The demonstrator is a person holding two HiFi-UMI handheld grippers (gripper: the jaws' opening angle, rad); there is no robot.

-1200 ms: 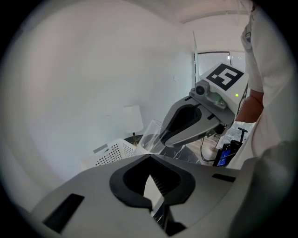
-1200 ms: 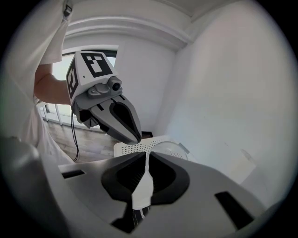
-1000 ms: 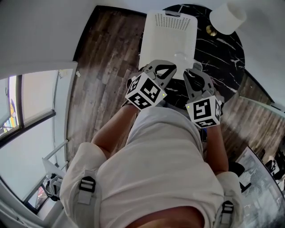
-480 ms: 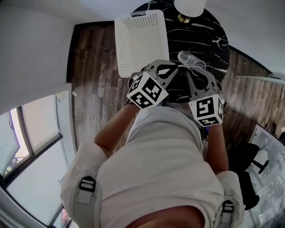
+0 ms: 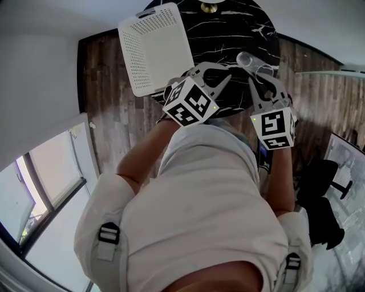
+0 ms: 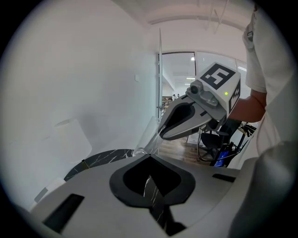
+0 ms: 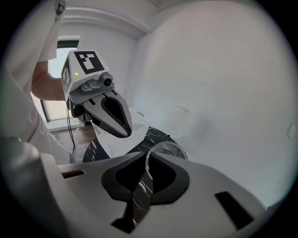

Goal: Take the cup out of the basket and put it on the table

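Observation:
A clear plastic cup [image 5: 250, 60] is over the black marble table [image 5: 228, 34], to the right of the white perforated basket [image 5: 153, 50]. My right gripper [image 5: 258, 76] is shut on the cup's wall; in the right gripper view the cup's rim [image 7: 168, 148] shows just beyond that gripper's [image 7: 145, 156] closed jaws. My left gripper [image 5: 222, 73] is close beside it, shut and holding nothing. The left gripper view shows its own jaw tips [image 6: 148, 157] meeting, with the cup [image 6: 149, 135] tilted in the right gripper [image 6: 186, 118] ahead. Whether the cup touches the table I cannot tell.
The basket overhangs the table's left edge above a wood floor [image 5: 114, 114]. A gold lamp base [image 5: 209, 7] stands at the table's far side. An office chair [image 5: 319, 182] is to the right, and a window [image 5: 40, 188] lies lower left.
The right gripper has carried the cup from the basket's edge rightward and out over the table. The left gripper has stayed beside it. The head view has swung, so the basket sits further left.

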